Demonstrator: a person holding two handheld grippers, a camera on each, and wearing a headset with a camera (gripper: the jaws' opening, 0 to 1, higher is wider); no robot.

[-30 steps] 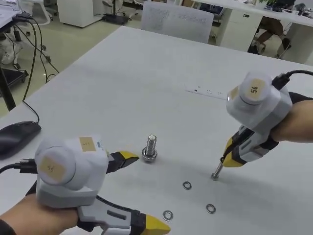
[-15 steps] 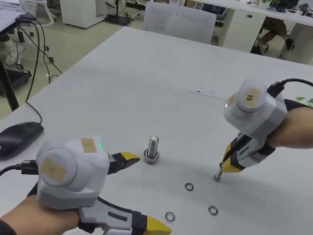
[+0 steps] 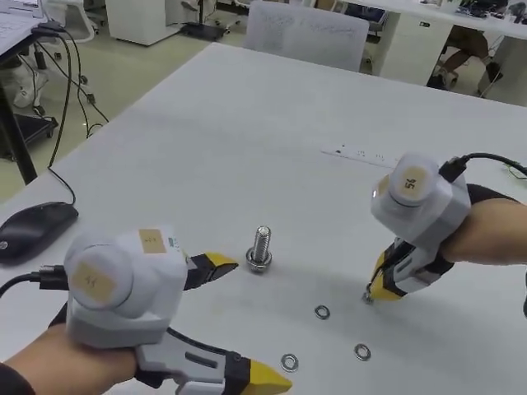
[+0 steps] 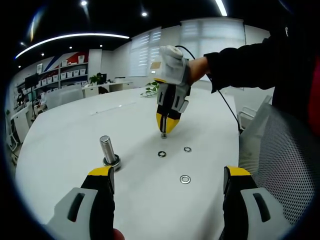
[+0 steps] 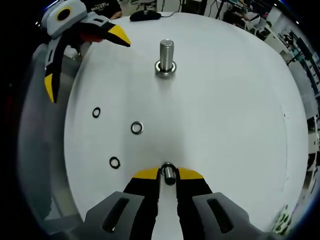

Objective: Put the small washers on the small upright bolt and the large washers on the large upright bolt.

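Observation:
The large bolt (image 3: 261,247) stands upright mid-table with a washer round its base; it also appears as large bolt (image 4: 106,149) and large bolt (image 5: 167,56). My right gripper (image 3: 380,290) is shut on the small bolt (image 5: 168,173), held upright with its lower end (image 3: 367,297) at the table. Three washers lie loose: washer (image 3: 322,312), washer (image 3: 361,352), washer (image 3: 289,362). My left gripper (image 3: 244,322) hangs open just left of them, with nothing between its jaws. In the left gripper view the right gripper (image 4: 165,125) holds the small bolt (image 4: 163,135) beyond the washers (image 4: 162,154).
A black mouse (image 3: 34,227) lies near the table's left edge. A thin label strip (image 3: 359,154) sits on the table beyond the right gripper. A grey chair back (image 3: 306,33) stands at the far edge. The white table (image 3: 206,140) stretches wide behind the bolt.
The right gripper has come down and a little toward me with the small bolt, so less of the bolt shows below its jaws. The left gripper stays open in place.

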